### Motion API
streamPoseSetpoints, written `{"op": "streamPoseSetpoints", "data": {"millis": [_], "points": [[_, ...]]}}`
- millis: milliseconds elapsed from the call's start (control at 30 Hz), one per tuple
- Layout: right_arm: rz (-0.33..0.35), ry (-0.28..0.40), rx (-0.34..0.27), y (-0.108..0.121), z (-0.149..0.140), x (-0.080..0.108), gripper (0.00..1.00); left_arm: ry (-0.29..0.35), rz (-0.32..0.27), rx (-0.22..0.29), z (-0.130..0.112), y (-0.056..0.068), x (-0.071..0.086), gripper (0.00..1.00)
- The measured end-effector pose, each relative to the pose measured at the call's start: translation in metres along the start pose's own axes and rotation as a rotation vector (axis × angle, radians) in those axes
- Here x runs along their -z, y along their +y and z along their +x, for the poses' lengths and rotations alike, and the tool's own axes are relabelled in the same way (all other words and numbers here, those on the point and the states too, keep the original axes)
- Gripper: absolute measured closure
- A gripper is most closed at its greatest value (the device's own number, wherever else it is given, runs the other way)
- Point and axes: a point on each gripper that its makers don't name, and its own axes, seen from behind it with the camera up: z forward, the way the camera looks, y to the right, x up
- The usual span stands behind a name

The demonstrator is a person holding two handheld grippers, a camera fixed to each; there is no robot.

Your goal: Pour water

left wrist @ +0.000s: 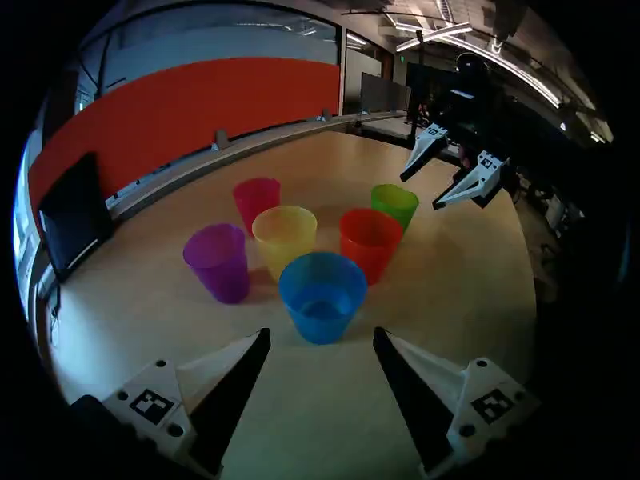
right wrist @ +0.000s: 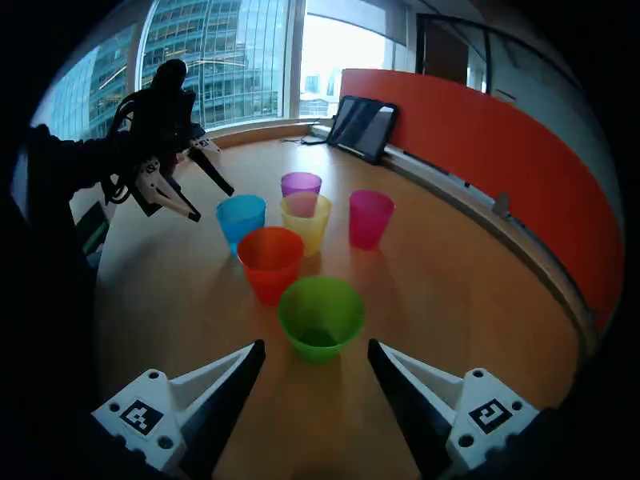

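1. Left gripper view: my left gripper (left wrist: pixel 320 332) hangs low over the counter (left wrist: pixel 448 280). Its jaws are spread wide and hold nothing. The blue cup (left wrist: pixel 322 296) stands upright just ahead of the tips, centred in the gap. I think there is a little water in its bottom, though I can't be sure.
2. Behind it stand a purple cup (left wrist: pixel 218 260), a yellow cup (left wrist: pixel 285 236), a pink cup (left wrist: pixel 257 200), an orange cup (left wrist: pixel 370 240) and a green cup (left wrist: pixel 394 204), all upright and close together. The right gripper (left wrist: pixel 419 192) hovers beyond the green one, also open.
3. To do this step well, I'd ease straight forward until both fingers flank the blue cup's wall. I'd close gently, since thin plastic will flex, then lift clear of its neighbours before tilting.
4. The counter is pale, smooth wood. An orange wall panel (left wrist: pixel 200 104) runs along its far edge, and a dark laptop (left wrist: pixel 74 212) sits at the left.
5. Right gripper view: the right gripper (right wrist: pixel 316 344) has its jaws open and empty, with the green cup (right wrist: pixel 320 316) just ahead of the gap. I can't tell what the cup holds.
6. The left gripper (right wrist: pixel 214 205) hangs beside the blue cup (right wrist: pixel 241 218), apart from it. Tall windows (right wrist: pixel 216 56) give daylight beyond the counter.
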Motion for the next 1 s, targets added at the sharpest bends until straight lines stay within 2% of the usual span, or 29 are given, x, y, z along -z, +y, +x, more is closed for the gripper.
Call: {"op": "streamPoseSetpoints", "data": {"millis": [500,1000], "points": [[0.019,-0.032,-0.008,0.003,-0.009,-0.029,0.0,-0.02,-0.031,0.011,0.0,-0.002,-0.026,0.05],[0.042,-0.02,-0.017,0.002,-0.002,-0.047,0.0,-0.02,-0.048,-0.005,0.007,0.001,-0.045,0.04]]}}
